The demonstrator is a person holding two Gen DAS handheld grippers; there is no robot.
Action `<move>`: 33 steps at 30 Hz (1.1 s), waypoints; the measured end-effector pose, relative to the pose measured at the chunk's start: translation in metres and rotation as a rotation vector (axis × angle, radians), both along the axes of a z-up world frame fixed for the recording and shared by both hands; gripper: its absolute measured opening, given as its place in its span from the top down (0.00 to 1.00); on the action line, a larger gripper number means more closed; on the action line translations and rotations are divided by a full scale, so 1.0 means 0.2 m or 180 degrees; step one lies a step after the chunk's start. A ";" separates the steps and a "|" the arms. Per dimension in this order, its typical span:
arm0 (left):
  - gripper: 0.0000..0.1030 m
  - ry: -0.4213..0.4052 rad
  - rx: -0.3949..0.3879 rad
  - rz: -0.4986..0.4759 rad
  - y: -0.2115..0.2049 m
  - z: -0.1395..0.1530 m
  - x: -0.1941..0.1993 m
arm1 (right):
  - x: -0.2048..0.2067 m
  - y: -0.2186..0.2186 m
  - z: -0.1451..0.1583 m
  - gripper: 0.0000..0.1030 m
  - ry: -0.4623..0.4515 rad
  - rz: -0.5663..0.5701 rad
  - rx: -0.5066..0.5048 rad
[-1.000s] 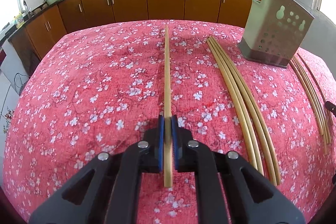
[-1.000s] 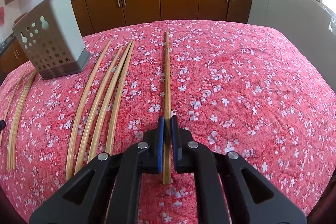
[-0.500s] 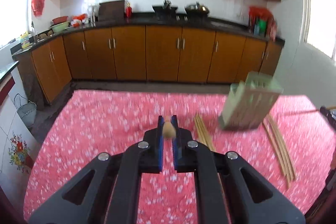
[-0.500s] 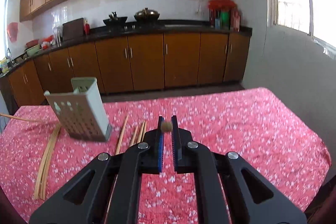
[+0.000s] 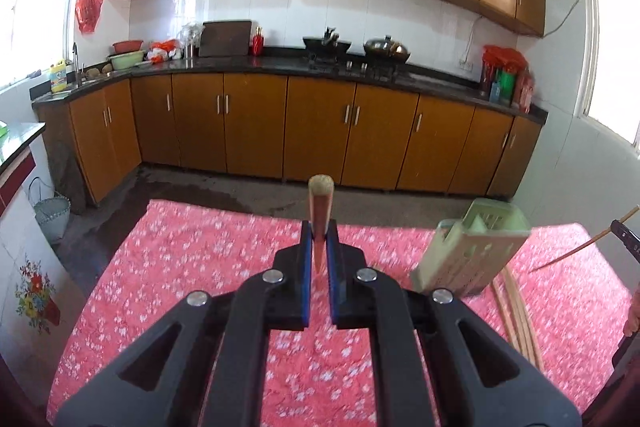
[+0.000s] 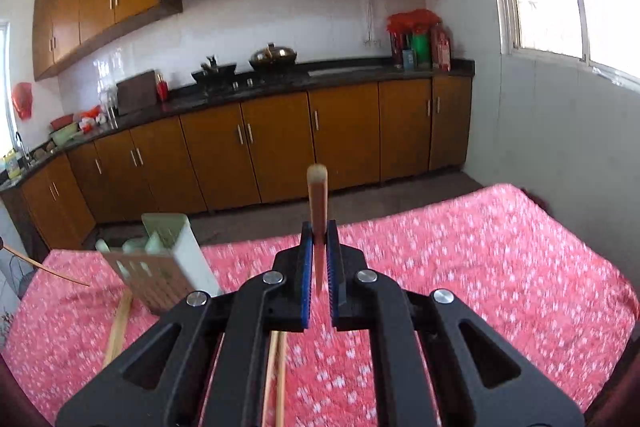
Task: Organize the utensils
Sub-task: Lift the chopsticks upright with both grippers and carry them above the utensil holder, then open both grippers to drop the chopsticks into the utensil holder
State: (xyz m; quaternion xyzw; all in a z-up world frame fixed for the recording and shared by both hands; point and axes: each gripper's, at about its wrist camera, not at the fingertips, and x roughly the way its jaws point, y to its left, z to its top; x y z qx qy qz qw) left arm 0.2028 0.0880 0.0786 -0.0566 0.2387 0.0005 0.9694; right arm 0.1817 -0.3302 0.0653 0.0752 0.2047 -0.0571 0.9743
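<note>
My left gripper [image 5: 319,247] is shut on a bamboo chopstick [image 5: 320,199] that points forward, lifted above the table. My right gripper [image 6: 319,247] is shut on another chopstick [image 6: 317,195], also lifted. The pale green perforated utensil holder [image 5: 472,251] stands to the right in the left wrist view and to the left in the right wrist view [image 6: 160,267]. Several loose chopsticks [image 5: 516,311] lie beside it on the cloth; more lie below my right gripper [image 6: 276,379]. The right-hand chopstick [image 5: 584,247] shows at the left view's right edge.
The table carries a red floral cloth [image 5: 192,259]. Brown kitchen cabinets [image 5: 320,131] and a dark counter with woks stand beyond a strip of floor. A window wall [image 6: 560,131] is to the right.
Both grippers have lifted their chopsticks off the cloth and tilted up, so the views now face the kitchen. The holder now sits lower and closer in both views.
</note>
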 end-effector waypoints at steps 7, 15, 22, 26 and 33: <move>0.92 -0.0491 -0.0181 -0.0317 -0.14 0.40 -0.03 | -0.03 0.11 0.42 0.93 -0.0628 0.0319 0.0234; 0.92 -0.0558 -0.0248 -0.0830 -0.46 0.50 -0.02 | 0.00 0.32 0.42 0.93 -0.0594 0.0747 0.0235; 0.92 -0.0132 -0.0155 -0.0875 -0.63 0.24 0.18 | 0.18 0.39 0.21 0.93 -0.0101 0.0843 0.0358; 0.92 0.0025 -0.0242 -0.0877 -0.65 0.14 0.28 | 0.25 0.42 0.14 0.93 0.0069 0.0854 0.0349; 0.87 0.0044 -0.0317 -0.0863 -0.62 0.11 0.33 | 0.24 0.41 0.15 0.65 0.0037 0.0818 0.0411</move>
